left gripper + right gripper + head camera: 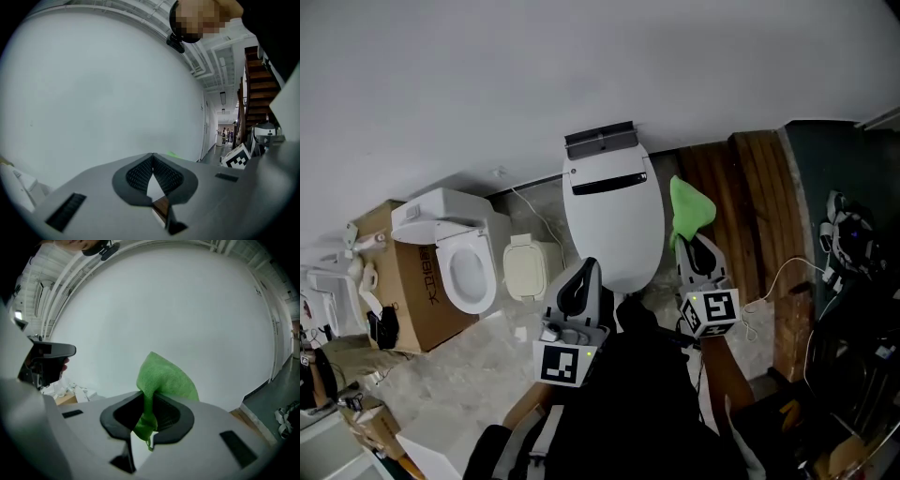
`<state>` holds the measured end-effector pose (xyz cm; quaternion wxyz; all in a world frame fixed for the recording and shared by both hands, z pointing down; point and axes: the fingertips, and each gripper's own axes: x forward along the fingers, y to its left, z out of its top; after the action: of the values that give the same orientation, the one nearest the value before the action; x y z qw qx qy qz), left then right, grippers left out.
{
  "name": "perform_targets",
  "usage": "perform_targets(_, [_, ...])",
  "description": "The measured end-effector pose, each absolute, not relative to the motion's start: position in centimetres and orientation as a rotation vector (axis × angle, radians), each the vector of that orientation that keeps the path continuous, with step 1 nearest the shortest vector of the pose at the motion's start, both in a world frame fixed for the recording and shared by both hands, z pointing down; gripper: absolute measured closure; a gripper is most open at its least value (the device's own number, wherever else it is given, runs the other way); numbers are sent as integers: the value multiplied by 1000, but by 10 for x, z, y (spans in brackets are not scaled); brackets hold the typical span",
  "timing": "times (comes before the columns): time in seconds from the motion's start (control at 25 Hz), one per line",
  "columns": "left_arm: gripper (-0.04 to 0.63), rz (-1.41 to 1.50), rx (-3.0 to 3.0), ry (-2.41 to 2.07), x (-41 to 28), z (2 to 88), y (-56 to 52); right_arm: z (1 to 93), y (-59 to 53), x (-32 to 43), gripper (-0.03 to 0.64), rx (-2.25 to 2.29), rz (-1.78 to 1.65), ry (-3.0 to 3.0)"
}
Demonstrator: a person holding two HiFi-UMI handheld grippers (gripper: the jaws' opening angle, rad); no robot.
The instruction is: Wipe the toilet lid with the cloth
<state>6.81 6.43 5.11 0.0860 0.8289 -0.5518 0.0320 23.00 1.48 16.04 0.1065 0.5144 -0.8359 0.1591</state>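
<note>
Right gripper view: my right gripper (149, 397) jaws clamp the green microfibre cloth (166, 378), bulk left beyond the tips for wiping. White oval toilet lid (614, 220) sits left of them. Left gripper (153, 157) jaws together, empty.

Your white toilet lid (612, 220) is down, its smooth top facing up. The green cloth (164, 378) stands bunched, pinched between the fingers of your right gripper (149, 404), just beside the lid's right edge.
</note>
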Motion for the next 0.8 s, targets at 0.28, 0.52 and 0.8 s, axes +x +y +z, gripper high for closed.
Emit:
perform_targets(0.28, [597,125,2456,-1618,56,75,12,214,-47,220,545,1477,484,-2390])
perform_targets(0.52, [597,149,2454,-1583,49,102,-30,287,-101,216,545,1440,531,-2299])
perform_targets(0.8, [597,179,2449,-1539,46,144,-69,382,-162,217,546,1385,541,-2197])
